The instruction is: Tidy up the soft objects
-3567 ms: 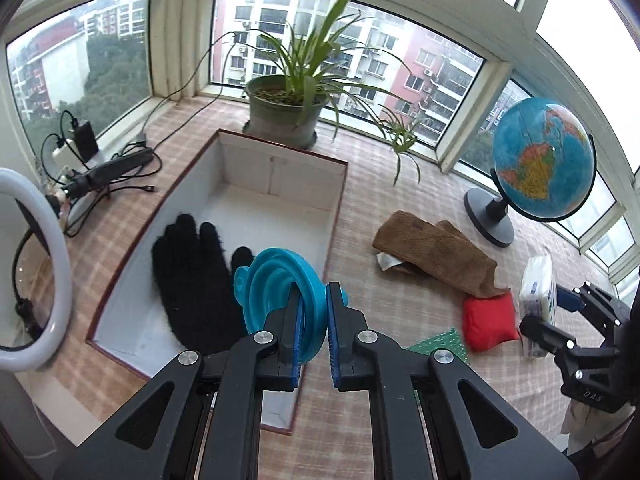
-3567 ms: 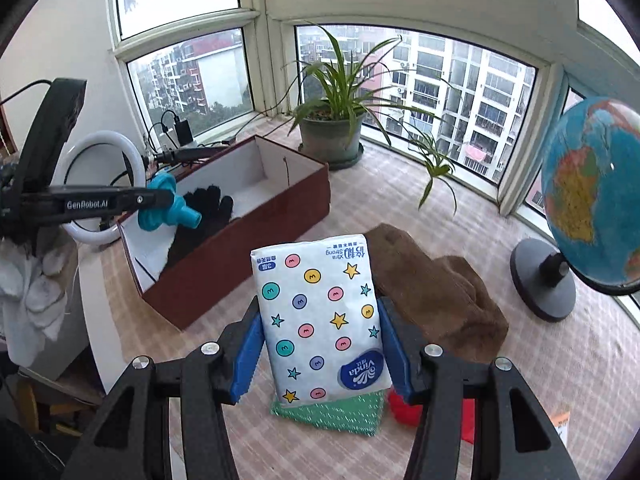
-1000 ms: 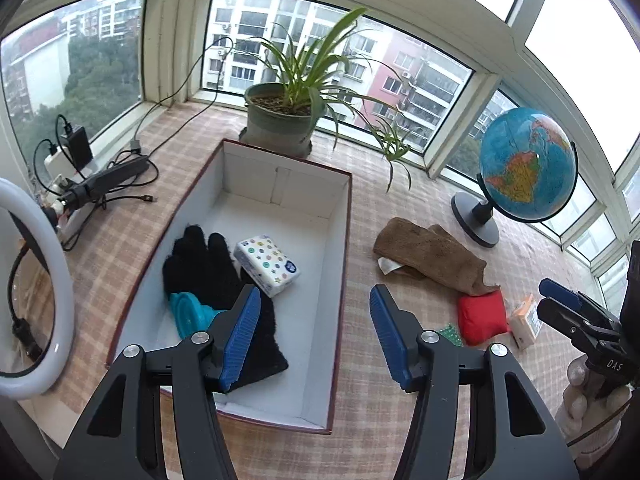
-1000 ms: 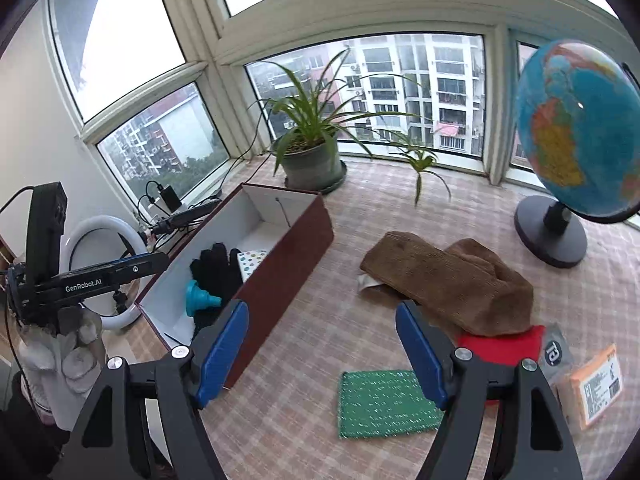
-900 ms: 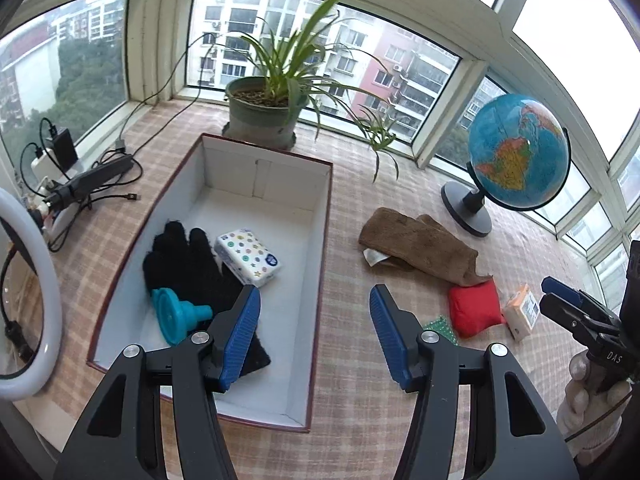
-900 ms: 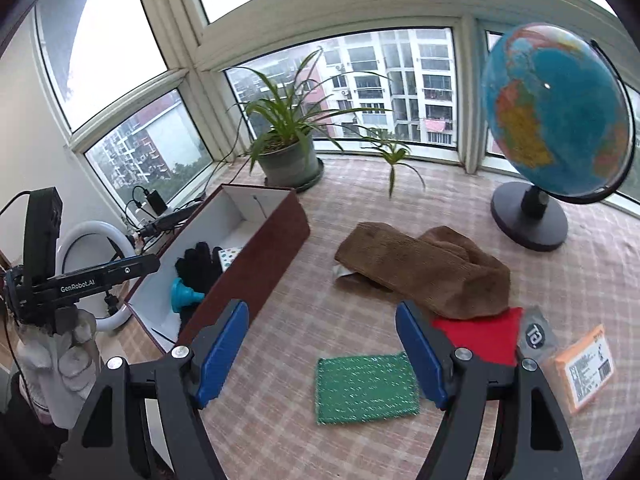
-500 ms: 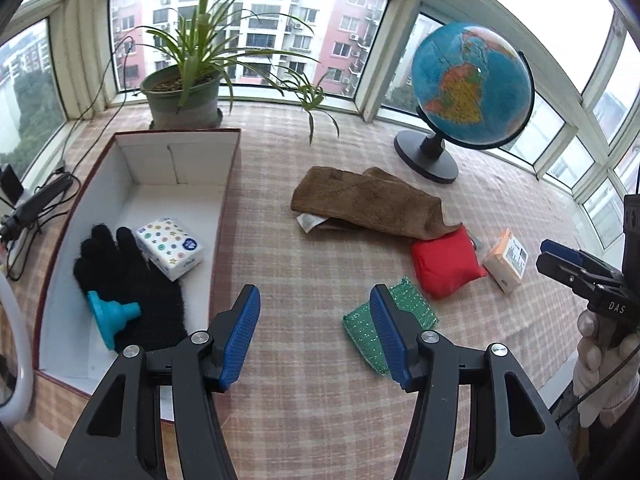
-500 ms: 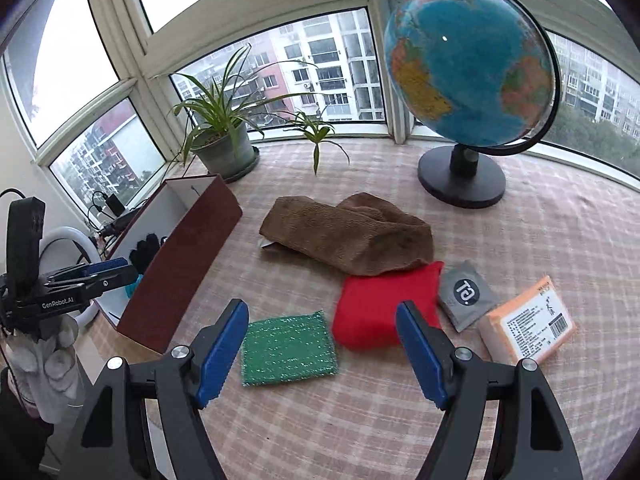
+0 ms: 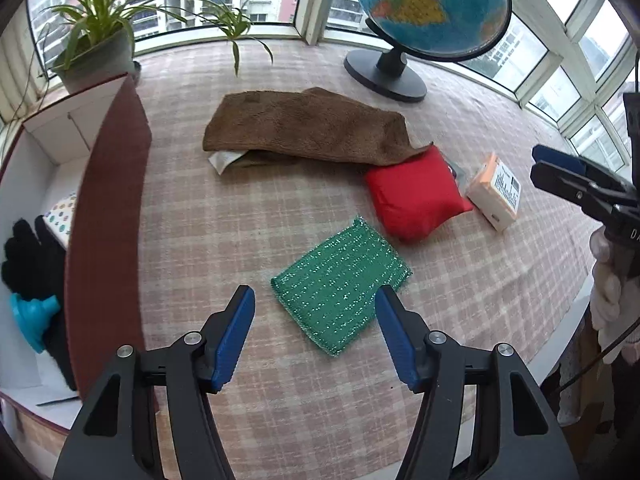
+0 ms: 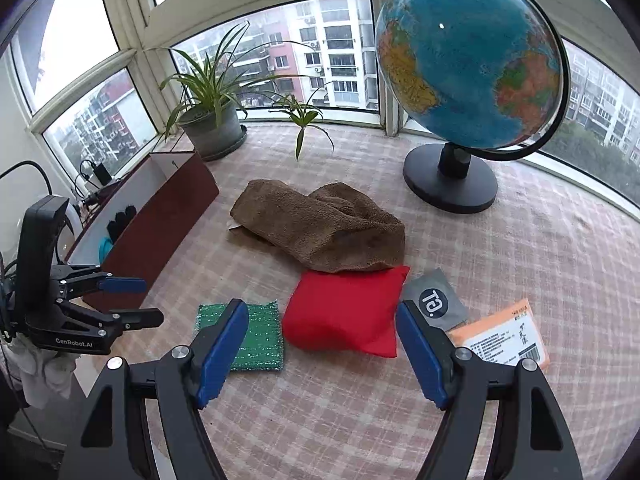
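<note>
My left tool [image 9: 314,334] hangs with fingers apart over the green scouring pad [image 9: 341,284], beside the red cushion [image 9: 414,194]; right tool [image 10: 320,354] also spread. I should lower squarely, pinching the pad's edges.

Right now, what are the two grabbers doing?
Left gripper: open, empty, above the green sponge.
Right gripper: open, empty, near the red cushion.

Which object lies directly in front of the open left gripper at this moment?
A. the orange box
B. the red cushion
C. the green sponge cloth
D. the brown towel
C: in the left wrist view the green sponge cloth lies flat on the checked cloth just ahead of the left gripper, whose jaws stand wide apart; the red cushion is farther away.
</note>
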Demonstrator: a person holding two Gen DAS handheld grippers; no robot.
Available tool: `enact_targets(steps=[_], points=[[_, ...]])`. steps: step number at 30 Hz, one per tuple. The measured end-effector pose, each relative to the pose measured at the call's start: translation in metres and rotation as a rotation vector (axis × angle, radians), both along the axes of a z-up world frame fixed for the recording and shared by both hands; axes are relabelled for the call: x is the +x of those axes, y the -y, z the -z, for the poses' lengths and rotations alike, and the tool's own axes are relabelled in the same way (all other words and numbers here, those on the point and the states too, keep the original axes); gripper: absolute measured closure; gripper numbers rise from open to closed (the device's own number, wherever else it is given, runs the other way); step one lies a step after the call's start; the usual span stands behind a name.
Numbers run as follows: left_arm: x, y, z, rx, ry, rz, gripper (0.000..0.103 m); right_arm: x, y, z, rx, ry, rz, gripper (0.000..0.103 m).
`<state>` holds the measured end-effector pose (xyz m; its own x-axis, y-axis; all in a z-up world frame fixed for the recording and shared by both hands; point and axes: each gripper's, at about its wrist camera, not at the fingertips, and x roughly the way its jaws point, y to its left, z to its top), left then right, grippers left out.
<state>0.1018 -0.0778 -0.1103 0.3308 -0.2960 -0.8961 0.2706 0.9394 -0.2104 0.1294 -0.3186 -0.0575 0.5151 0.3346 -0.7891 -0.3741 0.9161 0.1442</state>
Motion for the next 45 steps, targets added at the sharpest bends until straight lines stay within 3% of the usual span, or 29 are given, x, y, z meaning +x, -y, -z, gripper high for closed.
enact_targets(steps=[8,13,21,27,31,39,45], points=[[-0.012,0.048,0.008,0.144,0.044,0.173,0.038,0.020,0.009,-0.001,-0.038,0.004,-0.058,0.030],[-0.014,0.066,0.020,0.193,0.031,0.240,0.033,0.030,0.038,0.008,0.058,-0.067,-0.006,0.030],[-0.002,0.068,0.032,0.223,0.010,0.233,0.033,0.039,0.078,0.018,0.114,-0.113,0.094,0.030],[0.005,0.075,0.042,0.268,-0.013,0.283,0.033,0.071,0.086,0.035,0.020,-0.178,0.075,0.030],[0.009,0.078,0.044,0.282,-0.024,0.301,0.033,0.092,0.075,0.055,-0.093,-0.220,0.004,0.030],[0.019,0.083,0.054,0.262,-0.069,0.335,0.033,0.114,0.051,0.095,-0.218,-0.312,-0.184,0.030],[0.022,0.091,0.051,0.292,-0.061,0.359,0.033,0.121,0.057,0.099,-0.182,-0.311,-0.195,0.030]])
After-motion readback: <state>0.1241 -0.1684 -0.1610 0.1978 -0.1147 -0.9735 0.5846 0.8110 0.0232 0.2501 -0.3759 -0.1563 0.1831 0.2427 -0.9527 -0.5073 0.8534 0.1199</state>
